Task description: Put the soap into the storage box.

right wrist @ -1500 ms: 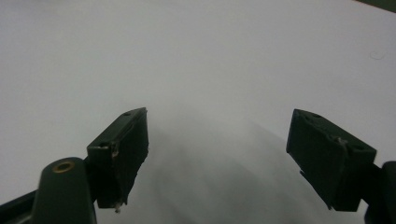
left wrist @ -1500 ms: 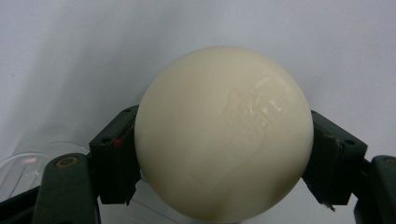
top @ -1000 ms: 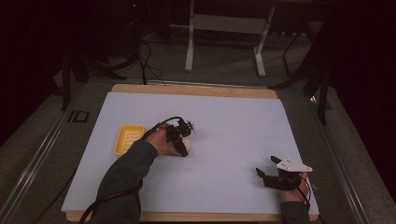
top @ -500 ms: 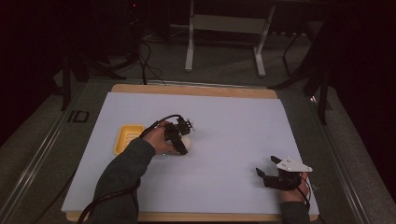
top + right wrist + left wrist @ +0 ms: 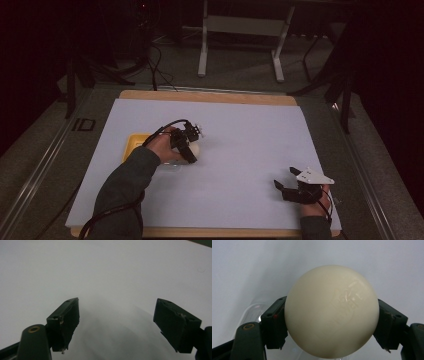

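Cream ball (image 5: 331, 311) between left fingers (image 5: 274, 326)

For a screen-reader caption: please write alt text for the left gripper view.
A cream-white ball sits clamped between the left gripper's two black jaws, close to the camera. Behind it lies a plain pale table sheet.
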`<act>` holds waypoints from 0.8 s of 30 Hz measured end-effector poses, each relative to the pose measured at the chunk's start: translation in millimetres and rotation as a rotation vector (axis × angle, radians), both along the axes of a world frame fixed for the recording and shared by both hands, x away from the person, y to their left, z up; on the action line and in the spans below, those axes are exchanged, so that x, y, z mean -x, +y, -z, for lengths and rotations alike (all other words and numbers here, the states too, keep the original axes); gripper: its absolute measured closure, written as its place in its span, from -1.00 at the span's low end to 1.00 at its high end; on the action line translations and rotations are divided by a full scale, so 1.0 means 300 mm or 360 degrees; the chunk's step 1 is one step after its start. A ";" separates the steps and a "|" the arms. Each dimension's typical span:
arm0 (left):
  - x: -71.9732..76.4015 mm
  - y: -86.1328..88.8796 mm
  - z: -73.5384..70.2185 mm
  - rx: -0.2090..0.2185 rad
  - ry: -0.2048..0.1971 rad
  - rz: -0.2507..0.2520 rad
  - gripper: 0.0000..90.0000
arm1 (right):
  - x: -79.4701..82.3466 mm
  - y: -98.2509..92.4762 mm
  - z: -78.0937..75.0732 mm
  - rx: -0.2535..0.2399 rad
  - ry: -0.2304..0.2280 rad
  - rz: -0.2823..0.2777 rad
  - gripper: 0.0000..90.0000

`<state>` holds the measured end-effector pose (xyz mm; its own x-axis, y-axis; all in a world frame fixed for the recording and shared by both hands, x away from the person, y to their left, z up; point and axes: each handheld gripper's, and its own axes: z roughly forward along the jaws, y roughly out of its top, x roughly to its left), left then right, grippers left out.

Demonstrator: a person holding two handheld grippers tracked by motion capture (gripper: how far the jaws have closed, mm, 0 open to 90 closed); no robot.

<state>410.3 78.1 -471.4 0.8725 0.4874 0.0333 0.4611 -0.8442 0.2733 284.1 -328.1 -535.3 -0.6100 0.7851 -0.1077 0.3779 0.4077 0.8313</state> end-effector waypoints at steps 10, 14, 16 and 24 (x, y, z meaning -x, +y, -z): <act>0.001 0.038 -0.019 0.0032 -0.0025 -0.0062 -0.45 | 0.000 0.000 0.000 0.0002 0.0000 0.0001 -0.54; -0.001 0.054 -0.027 0.0014 -0.0038 -0.0104 -0.45 | 0.000 0.000 0.000 0.0001 -0.0001 0.0001 -0.54; -0.002 0.058 -0.028 0.0022 -0.0039 -0.0119 -0.45 | 0.000 0.000 0.000 0.0000 -0.0001 0.0000 -0.54; -0.006 0.092 -0.029 0.0030 -0.0048 -0.0236 -0.45 | 0.002 0.000 0.000 0.0002 -0.0007 -0.0002 -0.54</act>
<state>412.2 105.7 -462.7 0.7896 0.6117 0.0480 0.5717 -0.7619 0.3043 283.7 -328.1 -535.2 -0.6104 0.7842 -0.1112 0.3739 0.4090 0.8324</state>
